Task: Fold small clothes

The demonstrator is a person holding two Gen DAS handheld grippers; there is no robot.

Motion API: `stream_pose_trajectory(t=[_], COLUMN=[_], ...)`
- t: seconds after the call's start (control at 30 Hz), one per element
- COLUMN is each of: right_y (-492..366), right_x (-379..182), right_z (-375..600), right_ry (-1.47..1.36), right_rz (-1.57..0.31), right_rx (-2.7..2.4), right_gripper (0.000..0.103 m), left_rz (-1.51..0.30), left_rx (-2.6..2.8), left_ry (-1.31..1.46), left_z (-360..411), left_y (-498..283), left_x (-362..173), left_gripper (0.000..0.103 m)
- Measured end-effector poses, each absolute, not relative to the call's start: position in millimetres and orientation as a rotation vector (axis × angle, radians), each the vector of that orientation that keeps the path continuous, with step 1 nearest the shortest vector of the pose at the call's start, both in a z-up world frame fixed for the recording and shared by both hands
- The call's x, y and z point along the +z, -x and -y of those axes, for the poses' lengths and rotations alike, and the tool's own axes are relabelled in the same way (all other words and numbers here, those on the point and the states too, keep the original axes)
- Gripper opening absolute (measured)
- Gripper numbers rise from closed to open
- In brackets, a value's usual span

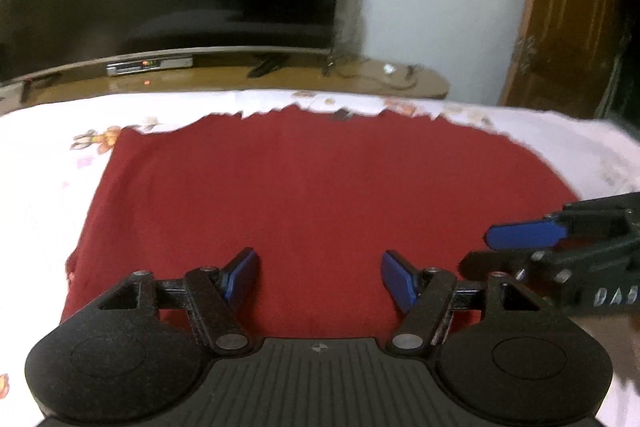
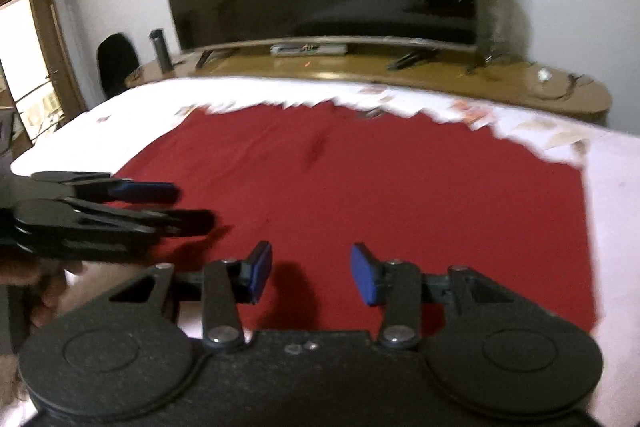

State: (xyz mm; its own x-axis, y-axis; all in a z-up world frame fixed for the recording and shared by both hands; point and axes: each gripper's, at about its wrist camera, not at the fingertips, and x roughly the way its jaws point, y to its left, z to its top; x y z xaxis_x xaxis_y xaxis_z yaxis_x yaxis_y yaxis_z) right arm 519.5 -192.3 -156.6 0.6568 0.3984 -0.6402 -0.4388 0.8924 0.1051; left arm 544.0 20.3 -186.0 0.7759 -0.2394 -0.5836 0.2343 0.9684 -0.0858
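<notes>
Red garment: flat on white floral bedsheet. Left gripper: jaws wide apart, empty, above near hem. Right gripper: jaws parted, empty.

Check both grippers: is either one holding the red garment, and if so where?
Nothing is held. The left gripper and right gripper both have open jaws with nothing between them, over the near part of the red garment lying flat on the bed.

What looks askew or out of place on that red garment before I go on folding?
Nothing stands out. The red garment lies flat on the white floral sheet; its jagged far edge looks like motion blur, not damage. The left gripper and right gripper are open above its near edge, holding nothing.
</notes>
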Motion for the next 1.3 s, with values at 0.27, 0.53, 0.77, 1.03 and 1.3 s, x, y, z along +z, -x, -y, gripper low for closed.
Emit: stream_pose_trajectory(t=[0.27,0.53,0.77,1.03,1.3], right_y=[-506.9,-485.7,-483.3,-469.7,-466.7], right_x=[-166.1,-164.2,-153.8,-164.7,-165.8], right_z=[204.7,285.8,288.5,302.5,313.2], right_ry=[0.198,0.170,0.074,0.075,0.032], right_rz=[-0.728,-0.734,-0.717,-0.720,-0.721], right_rx=[0.428,0.320,0.281,0.198,0.163], right_gripper=[0.045,0.044,0.043,0.042,0.036], left_rz=[-0.629,-0.625,-0.589,-0.643,-0.646], left_rx=[-0.230,-0.195,-0.162,-0.127,-0.131], left_ry=[-0.035,-0.046,0.026,0.041,0.013], left_z=[-50.8,-80.5,-71.8,-68.1,-73.1], left_y=[-521.0,-510.7,-507.3,-509.5,-508.1], left_x=[-188.5,-191.0,-171.4,-189.0,-193.8], left_gripper=[0.068,0.068,0.069,0.069,0.072])
